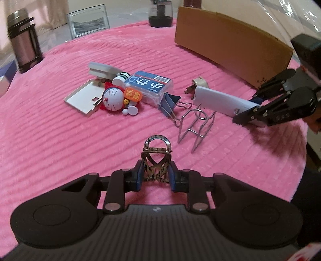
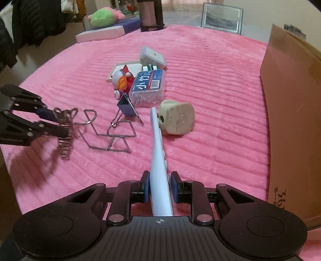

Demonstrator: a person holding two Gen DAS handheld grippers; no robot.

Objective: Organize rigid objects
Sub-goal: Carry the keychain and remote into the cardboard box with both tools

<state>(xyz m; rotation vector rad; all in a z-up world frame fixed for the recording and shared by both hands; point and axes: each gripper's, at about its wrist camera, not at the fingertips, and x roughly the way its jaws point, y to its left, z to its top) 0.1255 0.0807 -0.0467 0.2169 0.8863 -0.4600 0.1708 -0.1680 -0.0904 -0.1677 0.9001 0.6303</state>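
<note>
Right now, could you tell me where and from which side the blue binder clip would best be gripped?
Probably across the blue binder clip's folded body, from above. It lies on the pink blanket with its wire handles splayed toward the wire stand, so the thin loops would likely slip, while the body's flat faces suit a claw.

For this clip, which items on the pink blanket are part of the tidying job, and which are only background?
Job:
- hair claw clip, in left claw
- white remote, in right claw
- wire holder
- binder clip
- plug adapter
- toothpick box
- cat figurine
- cardboard box

Background:
- thermos
- picture frame
- plush toy
</note>
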